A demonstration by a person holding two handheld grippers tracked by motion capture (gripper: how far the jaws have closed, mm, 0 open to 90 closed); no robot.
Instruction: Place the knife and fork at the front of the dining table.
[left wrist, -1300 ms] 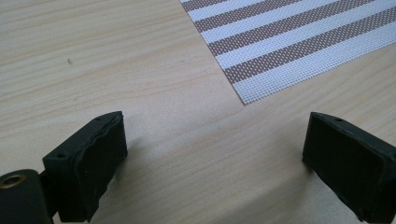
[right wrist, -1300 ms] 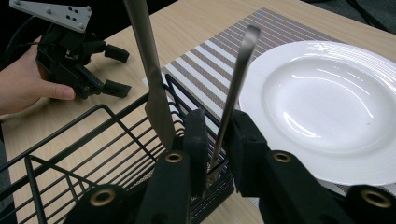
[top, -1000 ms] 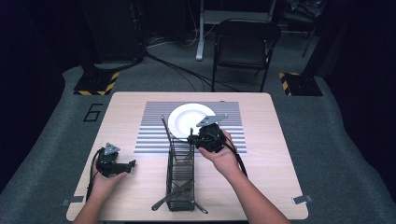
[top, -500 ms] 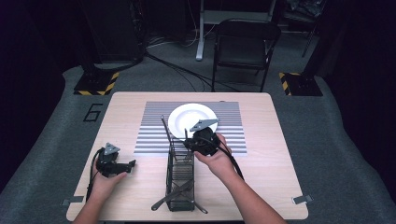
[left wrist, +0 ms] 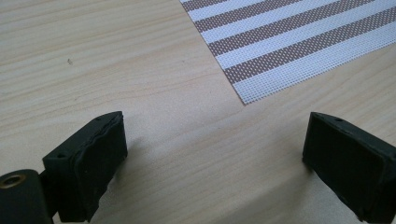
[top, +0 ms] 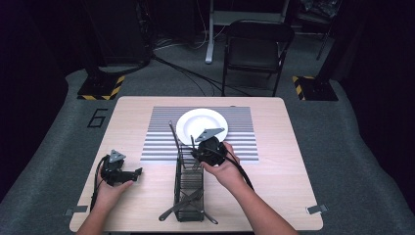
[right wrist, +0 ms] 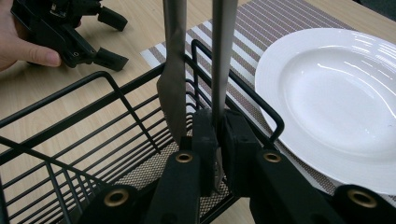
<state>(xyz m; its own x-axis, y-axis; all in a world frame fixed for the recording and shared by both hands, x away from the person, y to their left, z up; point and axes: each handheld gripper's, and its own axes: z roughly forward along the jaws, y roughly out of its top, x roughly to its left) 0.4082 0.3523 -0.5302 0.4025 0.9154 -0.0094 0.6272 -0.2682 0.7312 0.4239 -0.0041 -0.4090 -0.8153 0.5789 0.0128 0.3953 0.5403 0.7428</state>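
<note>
Your right gripper (right wrist: 217,140) has shifted left to the basket's (top: 188,188) far end, fingers clenched on one utensil handle (right wrist: 223,51), knife (right wrist: 173,70) beside it. Looks like a lift-out toward the plate (top: 201,122). Left gripper (top: 120,172) rests on the surface (left wrist: 116,60), fingers released.

A dark lab or studio: cables (top: 195,76) cross grey carpet (top: 342,147), hazard-taped stands (top: 100,88), folding chair (top: 257,46), numbered table (top: 122,127).

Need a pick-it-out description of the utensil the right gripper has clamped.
Start at the black wire basket standing on the table just in front of the white plate. At its plate-side end, two metal utensils stand close together. The clamped utensil is the one pinched between the right gripper fingers; its neighbour, the loose utensil, stands free beside them.
</note>
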